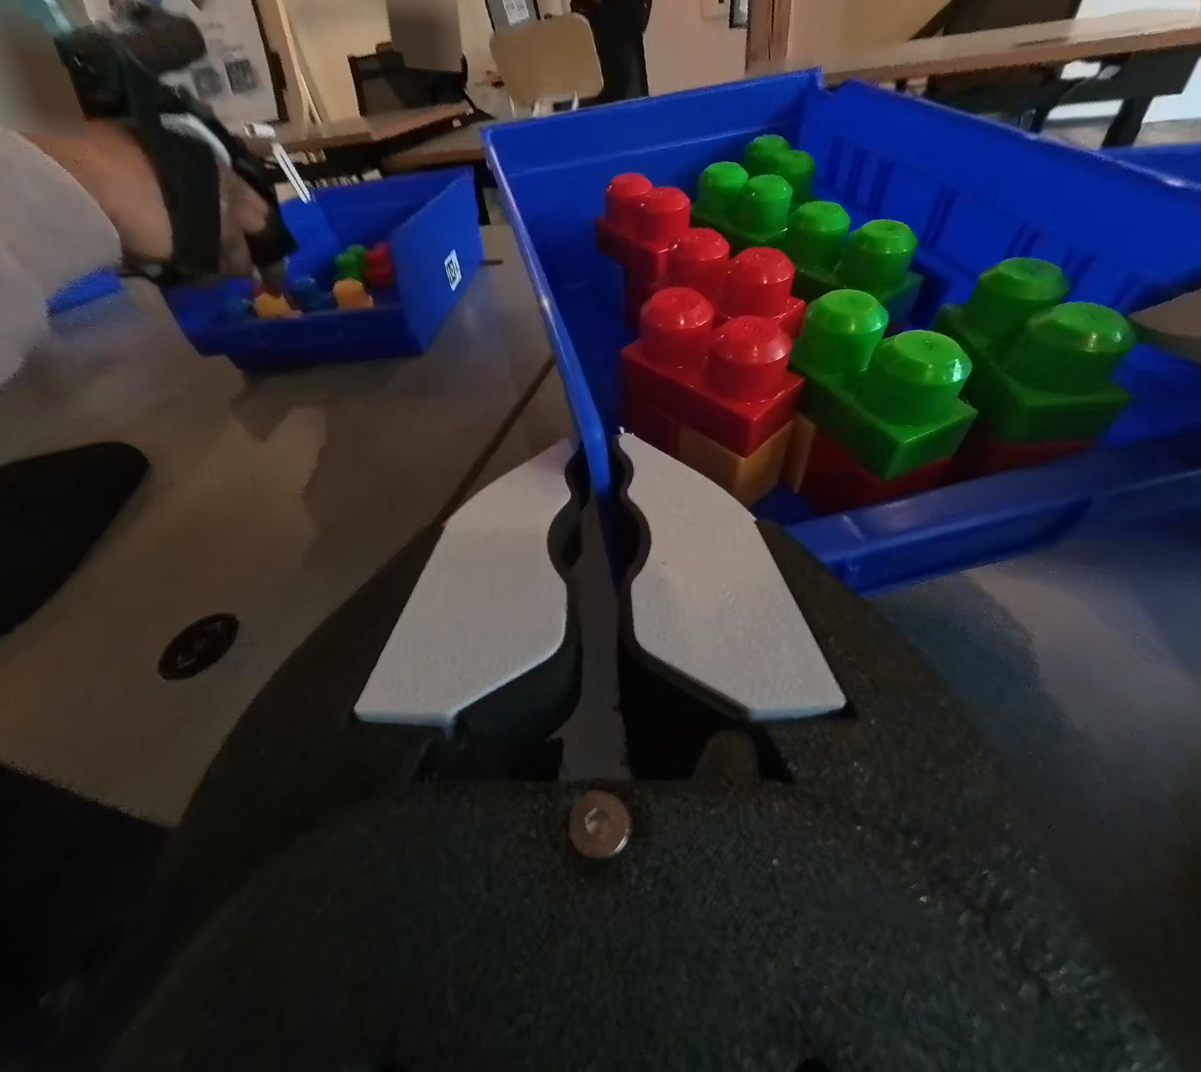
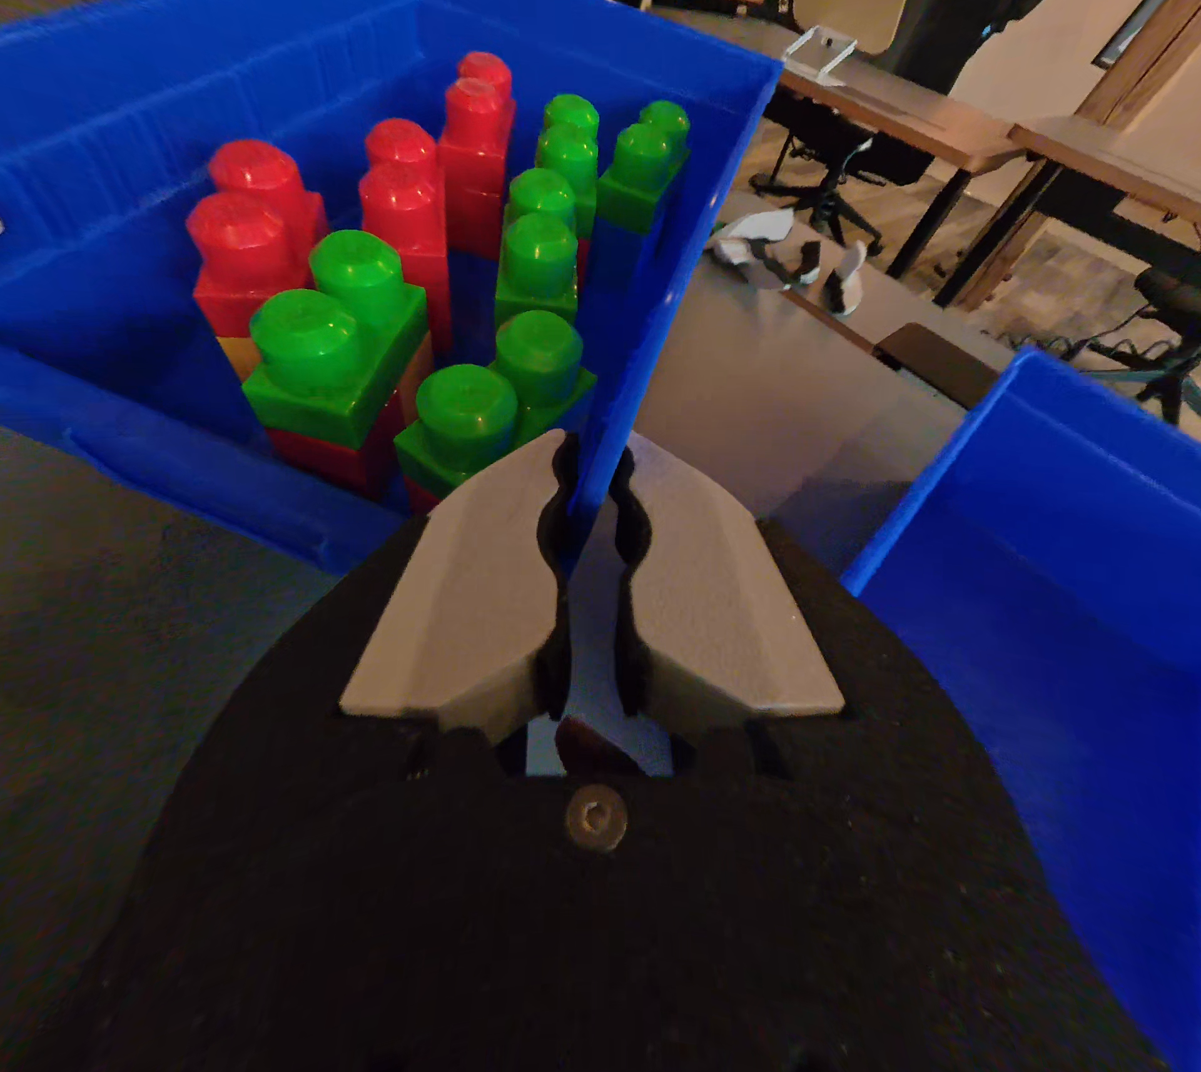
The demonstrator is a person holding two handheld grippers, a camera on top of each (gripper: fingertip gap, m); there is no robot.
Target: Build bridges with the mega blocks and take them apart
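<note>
Bin (image 1: 650, 163): blue, holds red and green mega blocks (image 1: 715, 365)
Left tool (image 1: 594, 449): clamped on bin's left wall
Right tool (image 2: 593, 443): clamped on bin's right wall

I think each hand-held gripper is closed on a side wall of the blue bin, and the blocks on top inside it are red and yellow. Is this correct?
Not quite. The top blocks in the blue bin are red and green, not red and yellow; the right wrist view shows it plainly. Yellow appears only lower in the stacks. The left hand-held gripper and right hand-held gripper do each pinch a side wall.
</note>
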